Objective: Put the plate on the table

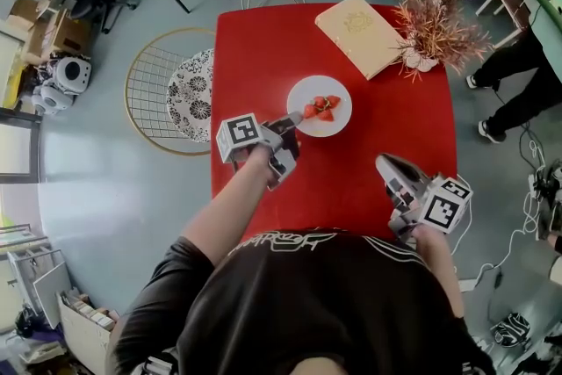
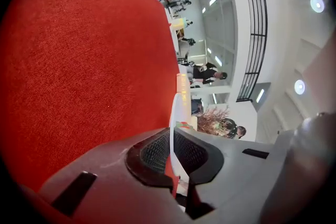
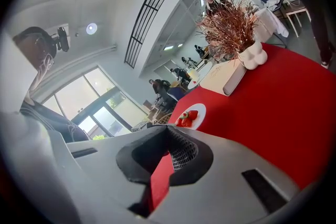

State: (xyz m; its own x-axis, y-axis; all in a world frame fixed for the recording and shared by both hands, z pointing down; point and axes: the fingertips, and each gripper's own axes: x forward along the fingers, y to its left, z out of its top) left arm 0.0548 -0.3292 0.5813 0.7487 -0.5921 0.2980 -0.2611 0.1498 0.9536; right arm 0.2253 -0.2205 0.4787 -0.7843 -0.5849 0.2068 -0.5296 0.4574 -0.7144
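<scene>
Two fingers of my left gripper are clamped on the near-left rim of the plate. The plate extends away and to the right from them, low over the red counter; I cannot tell whether it touches. My right gripper, tips together on nothing, hangs well apart.

A red worktop fills the middle of the frame. Near its centre lies a white plate with strawberries on it. The left claw comes in from the lower left, its tips at the plate's lower-left rim. The right claw is over the worktop's lower right, well apart from the plate. A tan book and a vase of dried plants sit at the upper right.
</scene>
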